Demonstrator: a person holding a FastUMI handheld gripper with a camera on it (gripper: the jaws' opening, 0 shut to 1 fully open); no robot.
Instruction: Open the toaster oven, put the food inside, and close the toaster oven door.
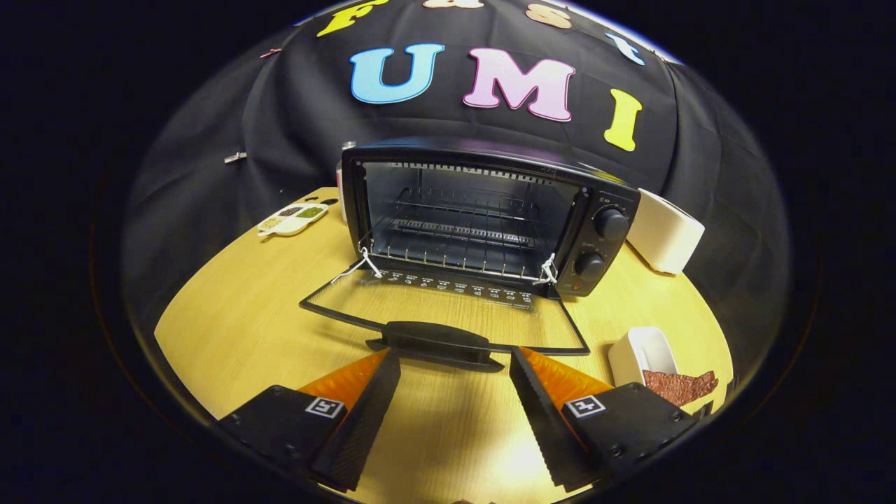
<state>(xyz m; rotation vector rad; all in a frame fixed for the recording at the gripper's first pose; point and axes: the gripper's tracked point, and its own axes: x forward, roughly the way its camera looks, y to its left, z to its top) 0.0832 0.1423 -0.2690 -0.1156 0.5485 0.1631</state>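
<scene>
A black toaster oven stands on the wooden table with its glass door folded down flat toward me. The wire rack inside is bare. The door's black handle lies just ahead of my fingertips. My gripper is open, with nothing between its fingers. A small white dish sits to the right of the door, and a flat reddish-brown piece of food lies partly on it, just beyond my right finger.
A white divided dish of seeds lies left of the oven. A white box-shaped appliance stands to the oven's right, by its two knobs. The table's rounded edge runs close on the left and right.
</scene>
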